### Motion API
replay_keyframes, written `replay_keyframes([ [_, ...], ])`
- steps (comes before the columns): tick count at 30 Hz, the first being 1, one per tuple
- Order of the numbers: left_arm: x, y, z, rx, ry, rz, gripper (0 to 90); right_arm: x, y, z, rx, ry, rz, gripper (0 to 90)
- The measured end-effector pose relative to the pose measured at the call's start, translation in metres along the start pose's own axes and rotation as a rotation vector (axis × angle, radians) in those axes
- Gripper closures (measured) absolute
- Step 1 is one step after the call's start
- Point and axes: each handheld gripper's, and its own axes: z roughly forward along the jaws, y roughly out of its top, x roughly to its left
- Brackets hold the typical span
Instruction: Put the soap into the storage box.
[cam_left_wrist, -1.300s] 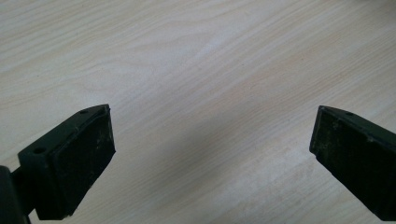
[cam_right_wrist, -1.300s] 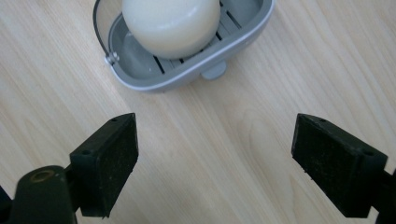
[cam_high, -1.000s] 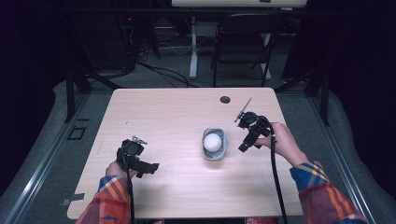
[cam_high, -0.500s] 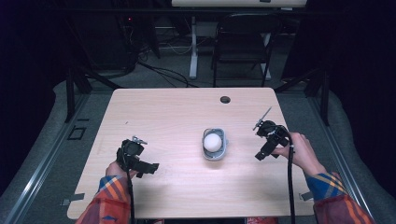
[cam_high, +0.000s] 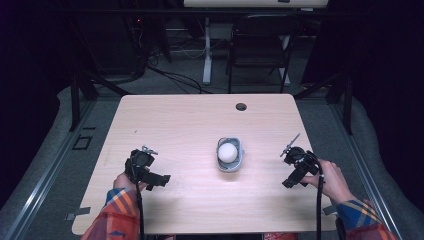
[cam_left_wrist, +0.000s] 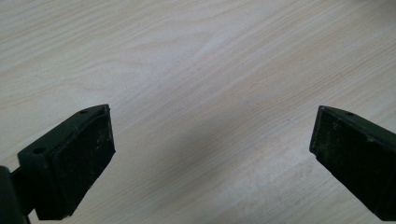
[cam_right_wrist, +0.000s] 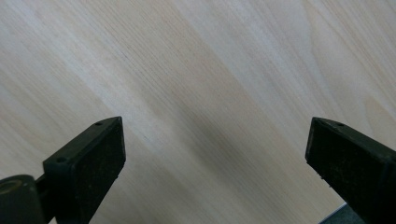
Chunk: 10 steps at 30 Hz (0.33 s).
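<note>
**Both grippers standing open over bare wood, egg sitting in its holder at mid-table**

The right gripper (cam_high: 291, 181) is hanging over the table (cam_high: 190, 125) near its right edge, at about four o'clock from the centre. Its jaws have just been opening, and in the right gripper view (cam_right_wrist: 212, 163) they are standing wide apart with nothing but pale wood grain between them. The pads are touching nothing.

The left gripper (cam_high: 159, 179) is waiting at about eight o'clock, near the front left of the table, its jaws pointing toward three o'clock. In the left gripper view (cam_left_wrist: 210, 158) its jaws are likewise gaping wide, framing only the tabletop, and gripping nothing.

The white egg (cam_high: 227, 151) is resting in a small grey holder (cam_high: 231, 166) just right of the table's centre, between the two grippers and well apart from each. From the right gripper it is lying at about ten o'clock; from the left gripper, at about two o'clock.

A dark round hole (cam_high: 241, 106) is showing at the table's far edge, at twelve o'clock from the egg.
</note>
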Motion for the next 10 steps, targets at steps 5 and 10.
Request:
replay_keyframes([
  [5,0.000,0.000,0.001,-0.002,-0.003,0.004,0.0,0.004,-0.007,0.013,-0.005,0.007,0.002,4.6],
  [10,0.000,0.001,0.002,0.006,-0.004,0.007,0.0,0.005,-0.003,0.019,0.032,-0.005,-0.022,4.6],
])
